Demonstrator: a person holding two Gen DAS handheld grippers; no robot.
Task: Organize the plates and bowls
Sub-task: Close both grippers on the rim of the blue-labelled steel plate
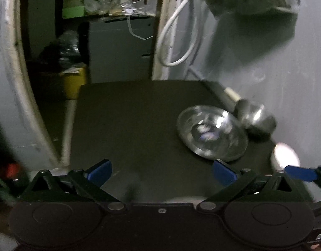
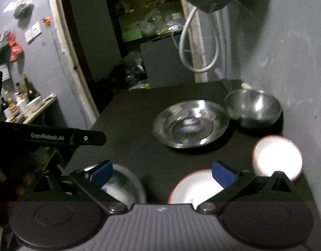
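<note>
On the black table (image 1: 129, 125) lie a shallow steel plate (image 1: 211, 132) and, behind it by the wall, a steel bowl (image 1: 255, 118). A white bowl (image 1: 285, 155) glares at the right edge. My left gripper (image 1: 162, 172) is open over bare tabletop, nothing between its blue pads. In the right wrist view the steel plate (image 2: 190, 123), steel bowl (image 2: 253, 107) and white bowl (image 2: 277, 159) sit ahead. My right gripper (image 2: 162, 173) is open; a steel dish (image 2: 122, 186) lies behind its left finger and a white dish (image 2: 194, 188) behind its right finger, neither gripped.
A grey wall (image 2: 296, 73) borders the table's right side, with a white hose loop (image 2: 199, 62) hanging at the far corner. Beyond the far edge a doorway opens onto a grey cabinet (image 1: 118, 50). The left gripper's body (image 2: 55, 138) crosses the left; a shelf with bottles (image 2: 24, 104) stands behind.
</note>
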